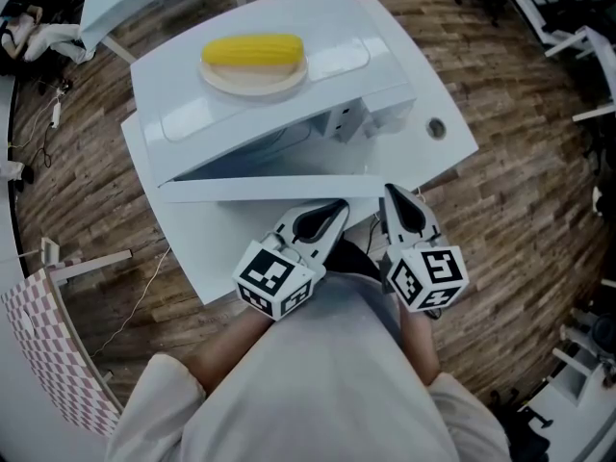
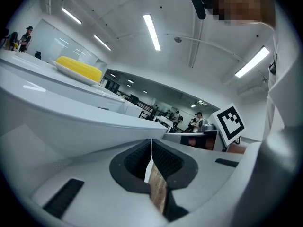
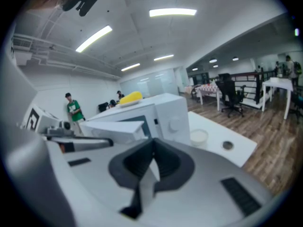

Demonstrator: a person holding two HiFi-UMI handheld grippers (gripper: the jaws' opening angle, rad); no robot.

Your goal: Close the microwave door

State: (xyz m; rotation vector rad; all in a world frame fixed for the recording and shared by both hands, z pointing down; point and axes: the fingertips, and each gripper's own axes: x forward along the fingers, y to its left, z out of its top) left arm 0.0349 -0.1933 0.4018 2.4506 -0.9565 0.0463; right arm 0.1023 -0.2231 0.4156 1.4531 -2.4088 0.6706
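Microwave door (image 1: 269,189) stands open; your left gripper (image 1: 332,212) and right gripper (image 1: 397,202), both pressed together, point at it side by side.

- The microwave (image 1: 337,37) has a smooth, glossy white casing that looks like plastic.
- The table (image 1: 423,157) is smooth and white with a faint sheen.
- The floor (image 1: 520,229) is grained brown wood planking.
- The left gripper (image 2: 151,145) and right gripper (image 3: 152,148) have matt pale shells. Their pads (image 2: 165,160) are dark and finely ribbed.
- The person's shirt (image 1: 318,383) is pale matt cloth.
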